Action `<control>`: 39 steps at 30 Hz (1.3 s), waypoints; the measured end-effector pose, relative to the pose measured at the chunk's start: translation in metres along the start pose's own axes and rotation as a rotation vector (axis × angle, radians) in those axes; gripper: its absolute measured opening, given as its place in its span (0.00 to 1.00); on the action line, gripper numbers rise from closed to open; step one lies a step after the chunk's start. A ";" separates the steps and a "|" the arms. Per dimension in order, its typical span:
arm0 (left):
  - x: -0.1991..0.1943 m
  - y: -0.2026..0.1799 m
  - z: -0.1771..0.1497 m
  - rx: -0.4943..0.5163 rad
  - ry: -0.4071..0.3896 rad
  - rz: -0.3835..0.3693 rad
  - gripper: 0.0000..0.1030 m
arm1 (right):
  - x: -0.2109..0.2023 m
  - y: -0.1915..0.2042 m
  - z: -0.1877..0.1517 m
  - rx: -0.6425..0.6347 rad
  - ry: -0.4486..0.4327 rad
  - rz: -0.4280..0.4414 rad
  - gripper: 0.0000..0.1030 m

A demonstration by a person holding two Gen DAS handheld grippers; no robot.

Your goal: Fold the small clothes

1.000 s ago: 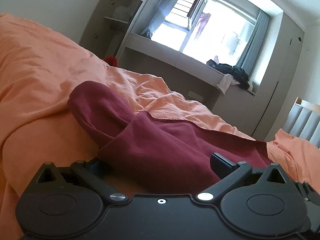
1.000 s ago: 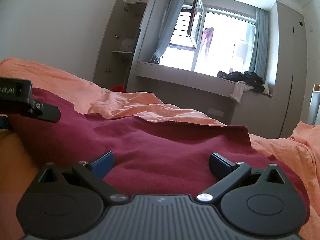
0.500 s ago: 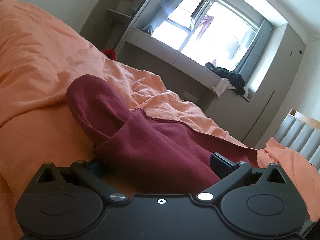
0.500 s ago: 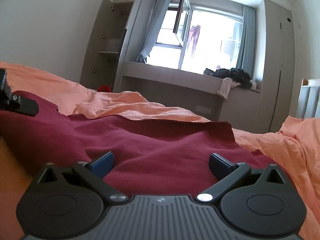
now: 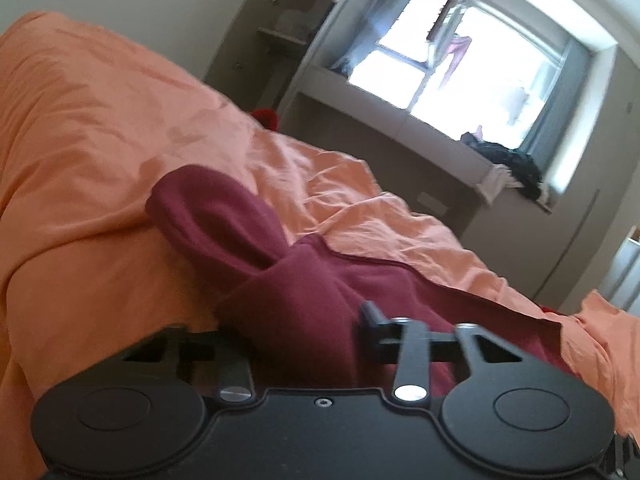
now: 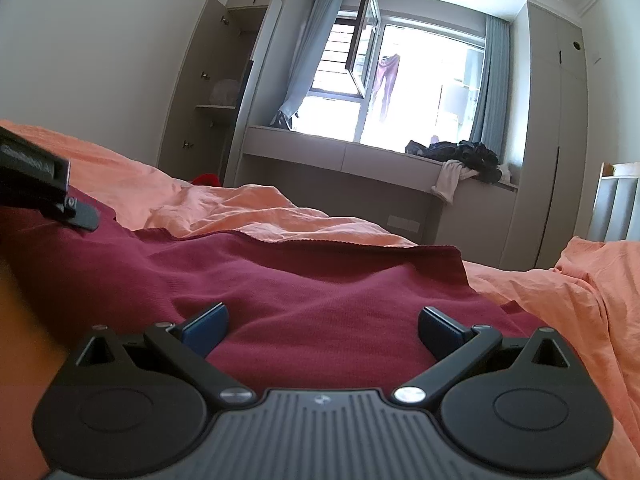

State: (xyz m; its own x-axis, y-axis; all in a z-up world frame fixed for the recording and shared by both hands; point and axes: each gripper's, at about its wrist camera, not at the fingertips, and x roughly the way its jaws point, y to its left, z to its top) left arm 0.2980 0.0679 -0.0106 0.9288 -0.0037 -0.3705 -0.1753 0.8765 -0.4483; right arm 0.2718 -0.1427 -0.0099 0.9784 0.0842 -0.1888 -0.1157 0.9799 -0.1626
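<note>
A maroon garment (image 5: pixel 304 280) lies on the orange bedsheet (image 5: pixel 100 128), one sleeve (image 5: pixel 216 208) stretched away to the left. My left gripper (image 5: pixel 296 316) is closing, and a bunched fold of the garment's edge sits pinched between its jaws. Its right finger (image 5: pixel 370 318) presses on the fold; the cloth hides the left one. In the right wrist view the garment (image 6: pixel 320 280) spreads wide. My right gripper (image 6: pixel 324 326) rests low over it, open, with flat cloth under the gap. Part of the left gripper (image 6: pixel 48 188) shows at the left edge.
The rumpled orange sheet (image 6: pixel 280 216) rises in folds beyond the garment. Past the bed stand a window bench (image 6: pixel 360 156) with dark clothes (image 6: pixel 464 154) piled on it, an open wardrobe (image 6: pixel 224 92), a red object (image 6: pixel 206 179), and a slatted frame (image 6: pixel 616 208) at right.
The left gripper's jaws have come together from wide open and gathered the garment's edge into a raised bunch. That view has rolled and shifted. The right gripper stays open over the garment.
</note>
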 end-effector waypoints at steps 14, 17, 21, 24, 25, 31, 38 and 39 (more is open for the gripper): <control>0.000 -0.085 0.044 0.255 -0.108 -0.226 0.17 | -0.022 -0.064 0.030 0.119 -0.052 0.066 1.00; -0.004 -0.121 0.038 0.395 -0.119 -0.281 0.17 | -0.032 -0.102 0.042 0.185 -0.092 -0.001 1.00; -0.012 -0.170 0.014 0.576 -0.110 -0.358 0.17 | -0.034 -0.148 0.049 0.227 -0.091 -0.111 1.00; -0.017 -0.199 -0.016 0.689 -0.078 -0.404 0.17 | -0.030 -0.176 0.049 0.251 -0.054 -0.169 1.00; -0.019 -0.206 -0.028 0.722 -0.062 -0.418 0.17 | -0.029 -0.185 0.048 0.262 -0.039 -0.179 1.00; -0.023 -0.216 -0.084 0.853 0.035 -0.453 0.19 | -0.028 -0.222 0.037 0.319 0.038 -0.178 1.00; -0.033 -0.210 -0.101 0.944 0.012 -0.455 0.39 | -0.019 -0.262 0.013 0.595 0.117 0.005 1.00; -0.035 -0.209 -0.101 0.943 0.016 -0.465 0.41 | -0.016 -0.266 0.009 0.650 0.135 0.045 1.00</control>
State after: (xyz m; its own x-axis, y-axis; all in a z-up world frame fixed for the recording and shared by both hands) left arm 0.2689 -0.1636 0.0137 0.8340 -0.4361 -0.3380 0.5287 0.8068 0.2636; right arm 0.2884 -0.4027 0.0452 0.9402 0.1455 -0.3079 0.0124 0.8890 0.4577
